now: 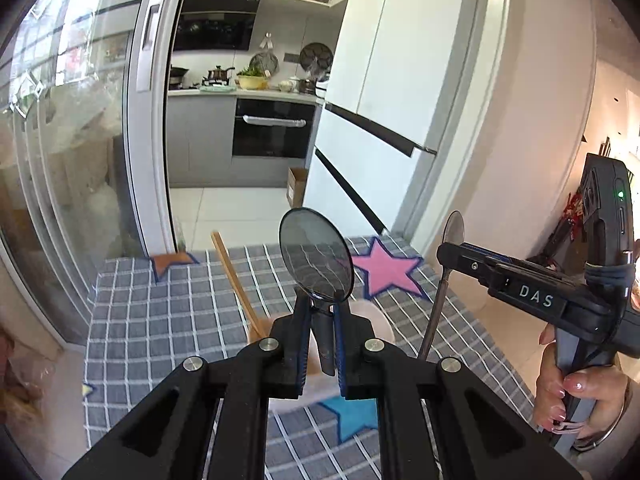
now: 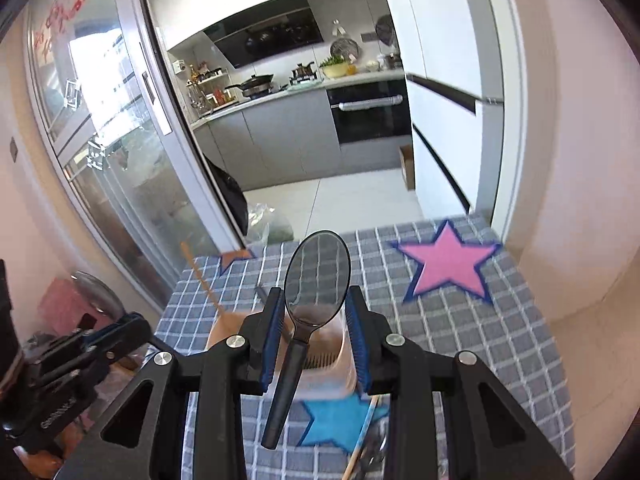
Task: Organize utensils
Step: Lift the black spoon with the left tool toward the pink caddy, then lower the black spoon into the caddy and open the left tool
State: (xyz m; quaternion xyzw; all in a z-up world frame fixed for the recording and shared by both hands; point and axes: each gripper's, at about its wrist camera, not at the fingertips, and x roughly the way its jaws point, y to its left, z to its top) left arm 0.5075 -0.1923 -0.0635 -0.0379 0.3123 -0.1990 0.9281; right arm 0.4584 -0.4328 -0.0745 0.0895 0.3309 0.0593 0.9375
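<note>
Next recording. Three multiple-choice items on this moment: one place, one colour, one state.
1. Where on the grey checked tablecloth is the pink star patch? A far right corner; B near left corner; C centre.
2. Which colour is the star patch nearest the cameras? A orange; B blue; C pink.
3. The left gripper is: A open and empty; B shut on a shiny spoon; C resting on the cloth.
A, it lies at the far right edge; B, the blue star is lowest in both views; B, it clamps the spoon's neck.

Two spoons, two tools, one holder, three stars.
</note>
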